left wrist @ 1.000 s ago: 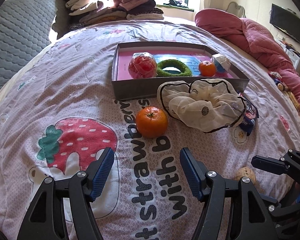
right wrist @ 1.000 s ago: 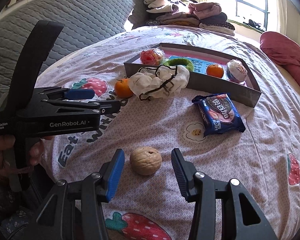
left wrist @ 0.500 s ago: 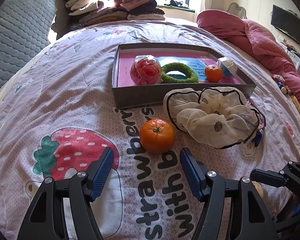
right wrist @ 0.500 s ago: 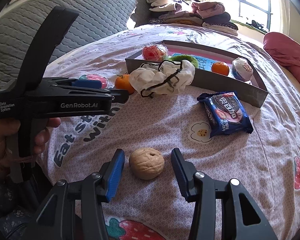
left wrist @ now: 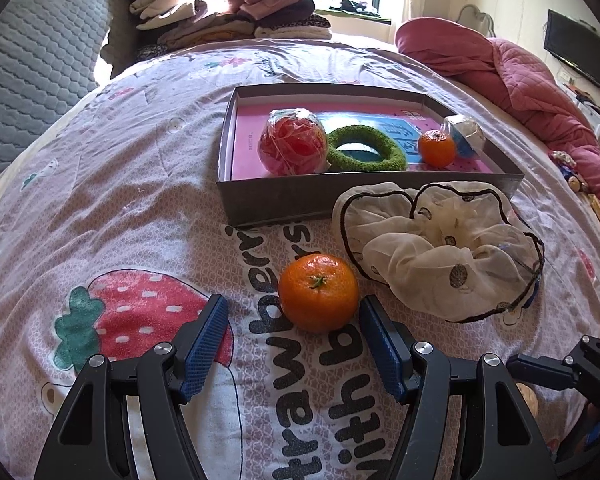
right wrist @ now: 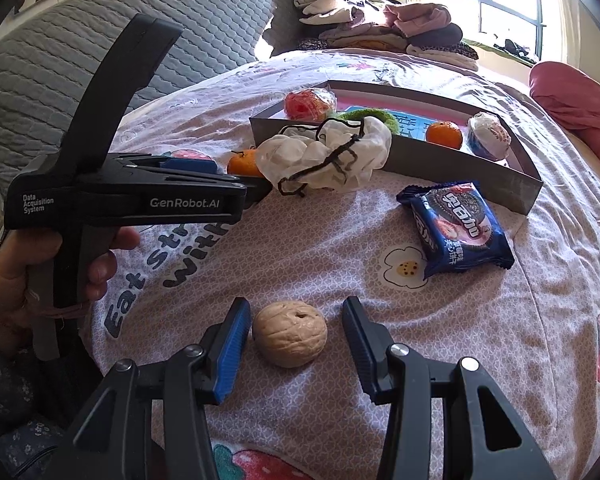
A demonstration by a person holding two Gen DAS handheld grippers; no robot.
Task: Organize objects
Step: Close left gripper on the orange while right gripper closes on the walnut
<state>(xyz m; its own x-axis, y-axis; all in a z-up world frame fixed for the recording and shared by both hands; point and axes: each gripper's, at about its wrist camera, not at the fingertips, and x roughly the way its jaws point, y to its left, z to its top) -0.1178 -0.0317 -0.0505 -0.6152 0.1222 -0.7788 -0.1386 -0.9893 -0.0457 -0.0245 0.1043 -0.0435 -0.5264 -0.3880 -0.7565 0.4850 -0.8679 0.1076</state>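
Observation:
My left gripper (left wrist: 294, 320) is open, its blue pads just short of a tangerine (left wrist: 318, 292) lying on the bedspread. My right gripper (right wrist: 294, 326) is open around a walnut (right wrist: 290, 334), one pad on each side, not touching. A grey tray (left wrist: 292, 200) holds a red wrapped ball (left wrist: 293, 147), a green ring (left wrist: 366, 154), a second tangerine (left wrist: 436, 148) and a white-blue wrapped ball (left wrist: 466, 138). A white scrunchie (left wrist: 440, 248) lies in front of the tray. A blue cookie packet (right wrist: 458, 228) lies to the right.
Folded clothes (left wrist: 220, 12) are stacked at the bed's far end. A pink quilt (left wrist: 512, 80) is bunched at the right. A grey quilted headboard (right wrist: 80, 60) runs along the left. The left gripper's body and the hand holding it (right wrist: 112, 196) fill the right wrist view's left side.
Both grippers have moved forward. The tangerine now sits near the left pads, and the walnut sits between the right pads. Both stay open.

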